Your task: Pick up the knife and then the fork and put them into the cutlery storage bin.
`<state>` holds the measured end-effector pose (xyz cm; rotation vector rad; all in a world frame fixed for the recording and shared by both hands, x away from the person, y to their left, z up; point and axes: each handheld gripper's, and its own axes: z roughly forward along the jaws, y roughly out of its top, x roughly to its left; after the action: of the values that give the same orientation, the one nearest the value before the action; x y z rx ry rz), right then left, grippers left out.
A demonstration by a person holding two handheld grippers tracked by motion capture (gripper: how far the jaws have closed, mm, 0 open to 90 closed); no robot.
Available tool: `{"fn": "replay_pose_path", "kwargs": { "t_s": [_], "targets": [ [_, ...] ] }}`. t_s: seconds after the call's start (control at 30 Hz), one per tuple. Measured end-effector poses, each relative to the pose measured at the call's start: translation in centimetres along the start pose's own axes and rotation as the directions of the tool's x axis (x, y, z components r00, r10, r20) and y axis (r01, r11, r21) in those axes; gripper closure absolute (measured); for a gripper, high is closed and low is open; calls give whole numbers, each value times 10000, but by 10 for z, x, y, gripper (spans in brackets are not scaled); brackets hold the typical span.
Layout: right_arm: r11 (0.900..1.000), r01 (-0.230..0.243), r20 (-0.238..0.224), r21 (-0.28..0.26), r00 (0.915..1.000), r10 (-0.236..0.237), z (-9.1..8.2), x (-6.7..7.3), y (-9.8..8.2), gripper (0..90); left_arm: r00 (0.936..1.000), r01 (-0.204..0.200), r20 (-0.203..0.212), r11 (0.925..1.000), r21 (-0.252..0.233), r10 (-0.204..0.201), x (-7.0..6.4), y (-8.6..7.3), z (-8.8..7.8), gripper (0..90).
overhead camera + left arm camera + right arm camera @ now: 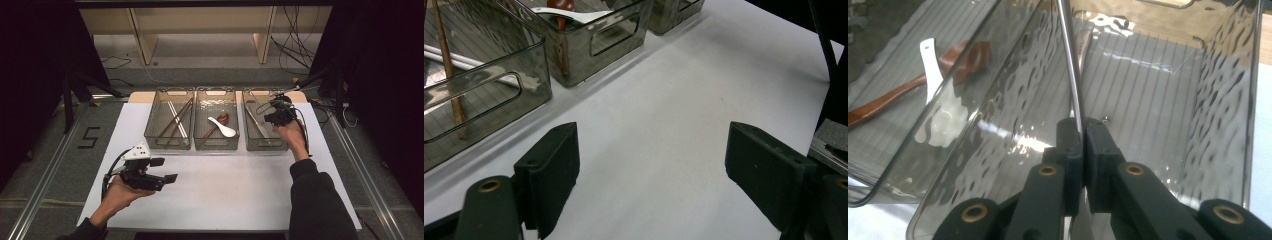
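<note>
Operator: Metal utensil [1071,65] status?

Technician: Thin, polished handle, clamped between the jaws of the right gripper [1083,131]. It slants up and away from the pads, inside the right bin [248,131]. Whether it is a fork or a knife cannot be told.

Operator: Left gripper [651,165]?

Technician: Jaws stand wide apart with nothing between them, above bare white table [225,185], in front of the left bin [150,131].

Operator: Other contents?

Technician: Middle bin [200,131] holds a wooden spoon [218,123] and a white spoon [223,128], crossing each other. The left bin holds chopsticks [176,120]. All three bins are smoky clear plastic, set side by side.
</note>
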<state>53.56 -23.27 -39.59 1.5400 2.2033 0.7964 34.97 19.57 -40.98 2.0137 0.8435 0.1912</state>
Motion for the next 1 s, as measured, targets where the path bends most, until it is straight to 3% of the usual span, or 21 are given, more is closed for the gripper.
{"fn": "replay_pose_path", "kwargs": {
  "t_s": [0.23,0.37,0.5,0.73,1.0],
  "targets": [
    [9997,30,180,257,9998,-35,9,2,0,859,10000,19,23,10000,14,-19,0,0,0,213],
    [10000,-21,78,32,10000,21,8,3,1,759,10000,31,29,10000,56,-31,0,0,0,214],
    [9998,91,-68,-149,9999,-92,3,4,2,721,10000,33,34,10000,63,-33,0,0,0,214],
    [9988,37,-615,-480,9981,-66,-10,7,-3,615,9999,106,43,9999,0,-106,1,0,0,213],
    [9898,150,-1453,-1416,9887,-358,-37,22,-13,497,9998,165,80,9999,-26,-165,1,0,-1,212]
  ]
}}
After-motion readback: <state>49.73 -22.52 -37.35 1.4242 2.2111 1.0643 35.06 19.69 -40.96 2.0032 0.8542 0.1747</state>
